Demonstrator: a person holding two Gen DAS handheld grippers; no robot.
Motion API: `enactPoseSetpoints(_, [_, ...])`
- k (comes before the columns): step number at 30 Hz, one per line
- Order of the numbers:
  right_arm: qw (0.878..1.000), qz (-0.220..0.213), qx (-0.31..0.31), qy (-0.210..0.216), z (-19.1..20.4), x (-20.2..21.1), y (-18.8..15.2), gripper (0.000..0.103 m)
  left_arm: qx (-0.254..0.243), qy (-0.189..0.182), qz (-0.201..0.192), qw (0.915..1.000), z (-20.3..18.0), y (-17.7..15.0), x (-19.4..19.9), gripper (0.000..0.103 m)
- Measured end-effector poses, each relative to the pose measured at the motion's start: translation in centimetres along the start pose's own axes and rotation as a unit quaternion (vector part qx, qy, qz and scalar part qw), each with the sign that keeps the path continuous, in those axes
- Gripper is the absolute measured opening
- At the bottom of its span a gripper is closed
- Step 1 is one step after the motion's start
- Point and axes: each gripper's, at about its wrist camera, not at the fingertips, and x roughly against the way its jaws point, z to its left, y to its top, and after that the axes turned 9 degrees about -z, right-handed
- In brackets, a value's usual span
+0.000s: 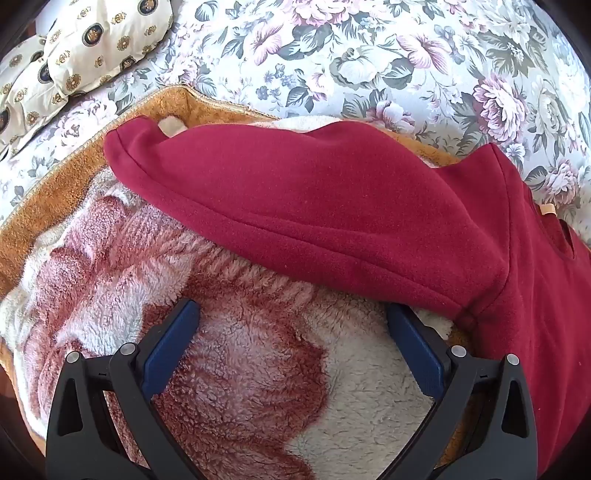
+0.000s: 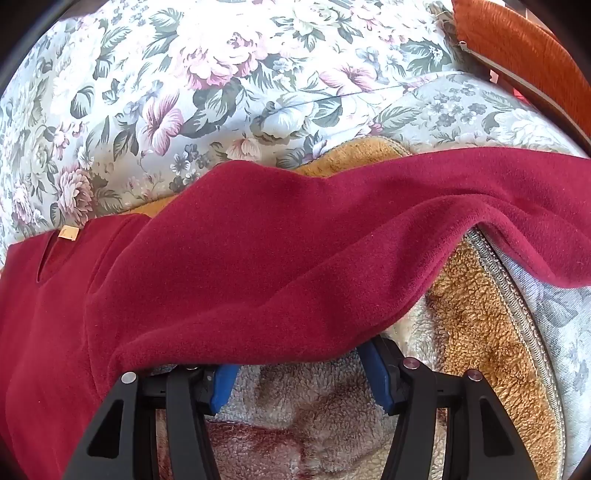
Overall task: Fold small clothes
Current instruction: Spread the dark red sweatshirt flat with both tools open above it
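Red fleece top (image 1: 332,206) — spread unfolded on fleecy blanket (image 1: 236,354), folding not begun; left gripper (image 1: 293,317) and right gripper (image 2: 299,363) near its sleeves, jaws apart, empty.

right hand-held gripper (image 2: 299,365) fingertips under red garment (image 2: 258,258)

No readable text, brand or number in either view. The only label is a small beige neck tag (image 2: 69,233) on the red sweater (image 2: 258,266); it is also in the left wrist view (image 1: 547,209), and its faint marks are too small to read. The round emblems on the cream pillow (image 1: 92,35) are pattern only, no letters legible.
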Motion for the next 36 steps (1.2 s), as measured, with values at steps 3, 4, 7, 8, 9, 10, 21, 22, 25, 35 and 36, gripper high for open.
enactPoseSetpoints(3, [1.000, 0.011, 0.016, 0.018, 0.3, 0.6, 0.0, 0.057, -0.006, 0.007, 0.003, 1.0000, -0.1, -0.1, 0.1, 0.102])
enactPoseSetpoints(4, [1.000, 0.011, 0.019, 0.017, 0.6, 1.1, -0.1, 0.057, -0.008, 0.006, 0.006, 0.9999, -0.2, -0.1, 0.2, 0.102])
enactPoseSetpoints(7, [1.000, 0.004, 0.008, 0.008, 0.2, 4.1, -1.2, 0.057, -0.029, -0.001, 0.023, 0.9993, -0.3, 0.0, 0.7, 0.102])
enactPoseSetpoints(8, [1.000, 0.000, 0.006, 0.012, 0.5, 5.1, -1.6, 0.057, -0.032, -0.003, 0.025, 0.9991, -0.3, 0.1, 1.0, 0.102])
enactPoseSetpoints(9, [1.000, -0.003, -0.002, 0.022, 0.1, 6.3, -1.4, 0.057, -0.031, -0.003, 0.024, 0.9992, -0.1, 0.0, 1.5, 0.102])
enactPoseSetpoints(10, [1.000, -0.011, -0.001, 0.026, 0.4, 7.6, -1.6, 0.057, -0.025, -0.003, 0.017, 0.9995, 0.3, -0.1, 2.2, 0.102])
enactPoseSetpoints(21, [0.992, -0.080, 0.001, 0.098, 3.8, 19.3, -1.4, 0.057, -0.046, -0.030, -0.079, 0.9954, -0.8, -0.5, 14.2, 0.102])
enactPoseSetpoints(22, [0.992, -0.081, 0.001, 0.100, 4.6, 19.9, -1.4, 0.057, -0.049, -0.032, -0.084, 0.9948, -1.0, -0.5, 15.1, 0.102])
enactPoseSetpoints(25, [0.989, -0.094, 0.013, 0.115, 7.1, 22.2, -1.8, 0.057, -0.053, -0.050, -0.089, 0.9934, -1.9, -0.8, 17.1, 0.102])
enactPoseSetpoints(35, [0.980, -0.103, 0.018, 0.171, 11.7, 25.4, -3.6, 0.057, -0.053, -0.085, -0.103, 0.9896, -4.3, -2.7, 19.6, 0.102])
enactPoseSetpoints(36, [0.979, -0.102, 0.015, 0.175, 11.8, 25.4, -3.7, 0.057, -0.051, -0.086, -0.102, 0.9897, -4.4, -2.8, 19.5, 0.102])
